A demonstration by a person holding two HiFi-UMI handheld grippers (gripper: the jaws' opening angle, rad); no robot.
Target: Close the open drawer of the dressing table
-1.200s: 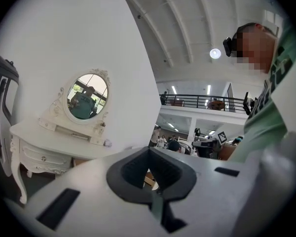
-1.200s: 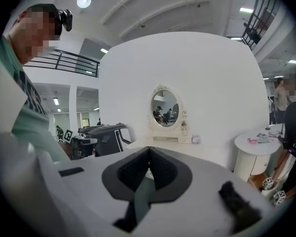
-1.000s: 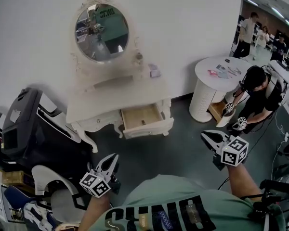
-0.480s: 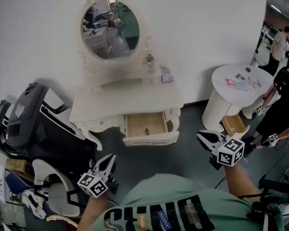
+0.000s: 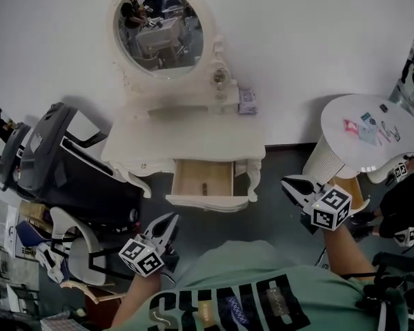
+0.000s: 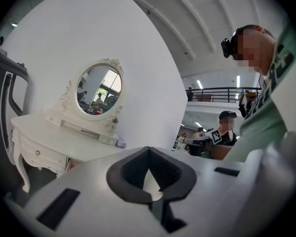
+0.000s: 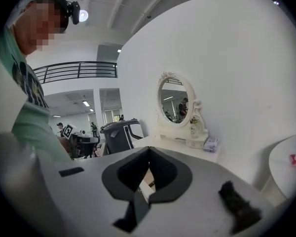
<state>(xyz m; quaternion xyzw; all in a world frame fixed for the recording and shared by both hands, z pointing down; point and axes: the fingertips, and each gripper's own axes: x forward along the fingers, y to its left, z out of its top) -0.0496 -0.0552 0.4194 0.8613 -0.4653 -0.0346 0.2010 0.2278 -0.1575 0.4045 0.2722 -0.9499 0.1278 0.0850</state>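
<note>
The white dressing table (image 5: pixel 193 143) with its oval mirror (image 5: pixel 160 29) stands against the wall in the head view. Its one drawer (image 5: pixel 205 186) is pulled out, with a small dark item lying inside. My left gripper (image 5: pixel 170 225) is shut and empty, low and to the left of the drawer, well apart from it. My right gripper (image 5: pixel 290 186) is shut and empty, to the right of the drawer front and clear of it. In the left gripper view the table (image 6: pixel 44 132) lies ahead to the left of the gripper (image 6: pixel 149 150). In the right gripper view the mirror (image 7: pixel 173 100) shows beyond the gripper (image 7: pixel 149 150).
A black and grey case (image 5: pixel 62 174) leans by the table's left side, with a white chair (image 5: pixel 72 243) in front of it. A round white table (image 5: pixel 372 133) stands at the right, and a person (image 5: pixel 407 205) crouches beside it. A small purple box (image 5: pixel 246 101) sits on the dressing table.
The dressing table has shifted toward the middle of the head view and grown nearer. Both grippers have moved closer to it. The drawer stays pulled out.
</note>
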